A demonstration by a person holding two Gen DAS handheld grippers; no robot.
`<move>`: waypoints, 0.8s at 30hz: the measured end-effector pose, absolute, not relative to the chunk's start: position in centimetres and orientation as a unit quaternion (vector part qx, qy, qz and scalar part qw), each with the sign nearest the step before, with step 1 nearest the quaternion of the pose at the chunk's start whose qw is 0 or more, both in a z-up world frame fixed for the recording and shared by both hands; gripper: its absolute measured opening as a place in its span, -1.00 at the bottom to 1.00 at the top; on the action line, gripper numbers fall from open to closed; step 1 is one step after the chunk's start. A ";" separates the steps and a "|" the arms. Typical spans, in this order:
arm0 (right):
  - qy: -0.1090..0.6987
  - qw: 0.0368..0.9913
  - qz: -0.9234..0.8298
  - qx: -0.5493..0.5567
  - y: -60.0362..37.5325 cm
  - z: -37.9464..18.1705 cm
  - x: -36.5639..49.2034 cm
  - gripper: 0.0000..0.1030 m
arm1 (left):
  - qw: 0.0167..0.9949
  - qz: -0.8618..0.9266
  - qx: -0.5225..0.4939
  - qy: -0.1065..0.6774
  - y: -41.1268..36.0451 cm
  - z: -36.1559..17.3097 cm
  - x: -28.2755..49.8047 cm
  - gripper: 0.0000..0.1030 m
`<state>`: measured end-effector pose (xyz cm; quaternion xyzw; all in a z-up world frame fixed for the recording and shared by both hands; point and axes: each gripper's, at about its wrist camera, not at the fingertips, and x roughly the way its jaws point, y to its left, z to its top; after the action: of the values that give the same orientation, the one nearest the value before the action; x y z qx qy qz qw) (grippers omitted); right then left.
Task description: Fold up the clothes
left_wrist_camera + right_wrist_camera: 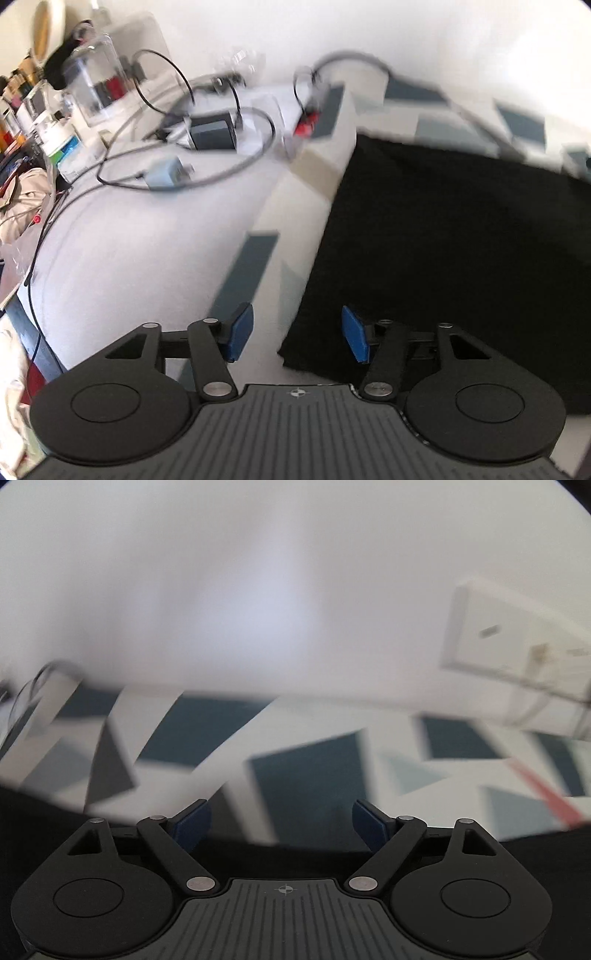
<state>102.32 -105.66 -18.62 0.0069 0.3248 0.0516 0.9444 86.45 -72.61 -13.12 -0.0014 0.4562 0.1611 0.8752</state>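
Note:
A black garment [443,251] lies flat on a white cloth with blue-grey geometric patches [255,258]. My left gripper [297,332] is open and empty, hovering over the garment's near left corner; its blue pads [240,330] straddle that edge. My right gripper [281,825] is open and empty over the far edge of the black garment [37,812], which shows as a dark band at the bottom of the right wrist view. Both views are blurred by motion.
Left of the cloth, a white table [129,240] carries black cables [166,74], a grey box [212,134], a pale blue adapter [166,173], a red item [306,125] and clear containers [92,77]. A white wall socket [517,646] is at the right.

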 end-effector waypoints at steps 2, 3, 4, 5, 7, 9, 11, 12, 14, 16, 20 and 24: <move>0.292 0.953 0.055 0.055 -107.4 -16.8 100.1 0.91 | 0.884 0.149 0.005 0.444 -73.8 -12.0 86.3 0.32; 0.275 0.957 0.051 0.074 -108.4 -15.9 98.9 0.97 | 0.886 0.140 0.006 0.441 -74.7 -11.7 86.3 0.38; 0.258 0.961 0.044 0.089 -109.4 -15.1 97.7 0.98 | 0.888 0.130 0.007 0.441 -75.7 -11.6 86.3 0.40; 0.246 0.964 0.037 0.096 -110.5 -14.4 96.4 0.98 | 0.889 0.120 0.007 0.441 -76.7 -11.4 86.4 0.41; 0.231 0.968 0.023 0.094 -112.7 -13.1 93.8 0.98 | 0.892 0.100 0.014 0.442 -79.3 -11.4 86.3 0.45; 0.213 0.974 0.000 0.075 -115.3 -11.7 91.1 0.98 | 0.894 0.079 0.027 0.439 -82.1 -11.6 86.1 0.56; 0.193 0.979 -0.053 0.028 -118.5 -10.2 88.5 0.98 | 0.899 0.064 0.052 0.430 -84.9 -11.9 86.3 0.75; 0.183 0.980 -0.084 0.001 -120.2 -9.5 87.2 0.98 | 0.900 0.060 0.065 0.426 -86.3 -12.1 86.4 0.79; 0.182 0.972 -0.146 -0.043 -124.1 -8.4 84.8 0.98 | 0.897 0.052 0.068 0.433 -88.4 -13.0 87.1 0.80; 0.192 0.963 -0.184 -0.055 -127.9 -8.4 82.3 0.98 | 0.892 0.044 0.064 0.444 -90.3 -14.1 87.9 0.80; 0.230 0.955 -0.189 -0.005 -134.0 -11.2 76.5 0.98 | 0.888 0.041 0.073 0.452 -93.6 -16.0 89.0 0.89; 0.274 0.947 -0.157 0.064 -134.9 -15.3 71.3 0.98 | 0.891 0.067 0.065 0.444 -94.2 -16.2 89.6 1.00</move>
<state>71.27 -134.89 -15.33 0.0640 0.2737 -0.1569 0.9468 89.60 -94.15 -16.24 0.0649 0.4444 0.0668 0.8910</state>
